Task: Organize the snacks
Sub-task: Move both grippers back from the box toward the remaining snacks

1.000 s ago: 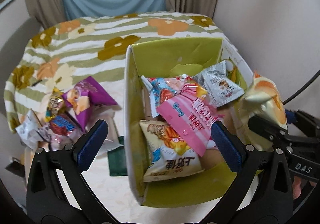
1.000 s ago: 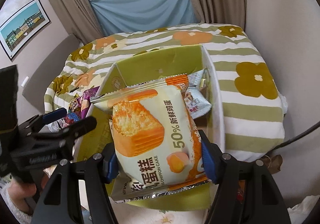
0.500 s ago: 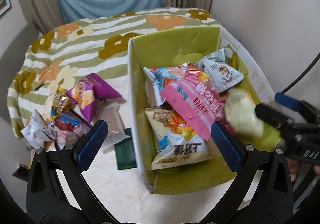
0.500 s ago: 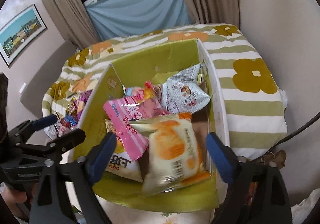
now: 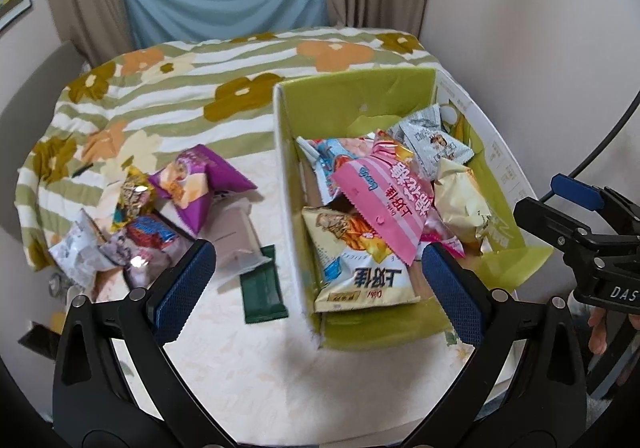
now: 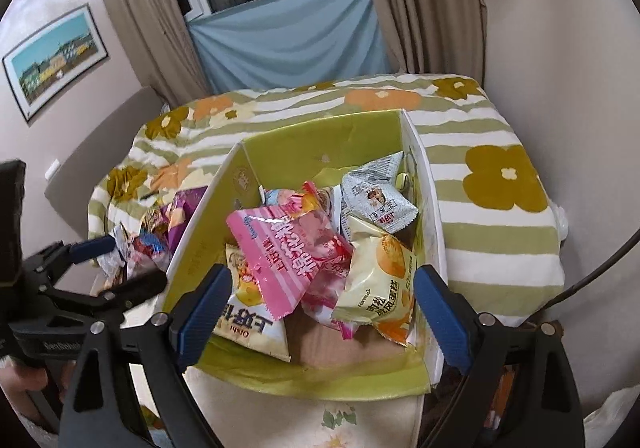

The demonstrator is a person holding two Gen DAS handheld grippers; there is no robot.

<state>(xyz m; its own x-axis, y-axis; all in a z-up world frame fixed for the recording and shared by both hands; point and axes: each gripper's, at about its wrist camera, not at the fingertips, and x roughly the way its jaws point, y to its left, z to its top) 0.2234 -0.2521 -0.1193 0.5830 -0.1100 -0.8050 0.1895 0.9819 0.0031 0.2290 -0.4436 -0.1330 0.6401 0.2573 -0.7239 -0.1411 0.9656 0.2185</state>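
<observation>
Dropped cake packet (image 6: 380, 280); right tongs (image 6: 320, 308) agape.

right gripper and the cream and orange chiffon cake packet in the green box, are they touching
Apart. The right wrist view shows the right gripper open, both pads clear of the cream and orange chiffon cake packet lying in the green box.

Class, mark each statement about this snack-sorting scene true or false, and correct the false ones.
1. The pink packet lies inside the green box. True.
2. The right tongs grip the cake packet. False: they are open, and the packet lies in the box.
3. The purple packet lies outside the box. True.
4. The left tongs hold the dark green packet. False: they are open and empty; it lies on the table.
</observation>
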